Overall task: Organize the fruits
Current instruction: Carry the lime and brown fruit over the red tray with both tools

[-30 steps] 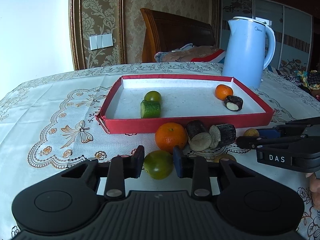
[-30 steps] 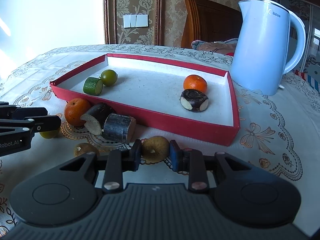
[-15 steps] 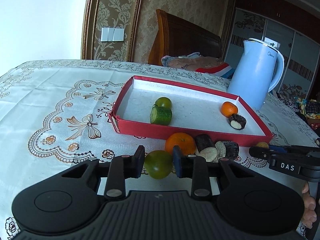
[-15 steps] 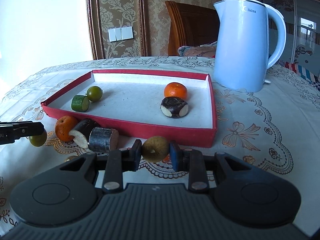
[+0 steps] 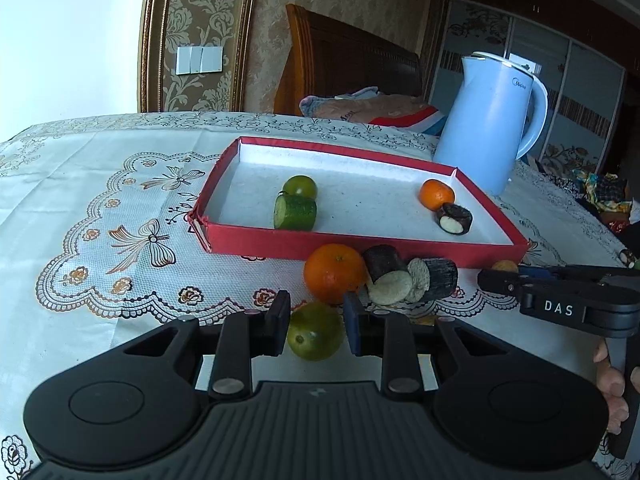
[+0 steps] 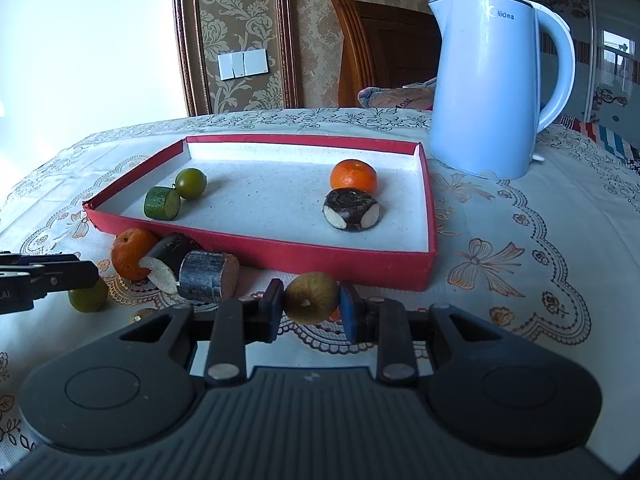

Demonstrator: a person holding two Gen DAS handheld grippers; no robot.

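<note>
Left tongs (image 5: 316, 322) clamp green fruit (image 5: 315, 331) — right tongs (image 6: 310, 307) (brown fruit (image 6: 310, 298))

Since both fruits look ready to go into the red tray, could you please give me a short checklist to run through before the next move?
1. Left gripper shut on the green citrus: ok.
2. Right gripper shut on the brown fruit: ok.
3. Free floor in the red tray for both: ok, the middle is bare.
4. Path from the left gripper to the tray: not ok, the orange and dark cut pieces lie in front of the wall.
5. Fruits lifted clear of the tablecloth: cannot tell.
</note>
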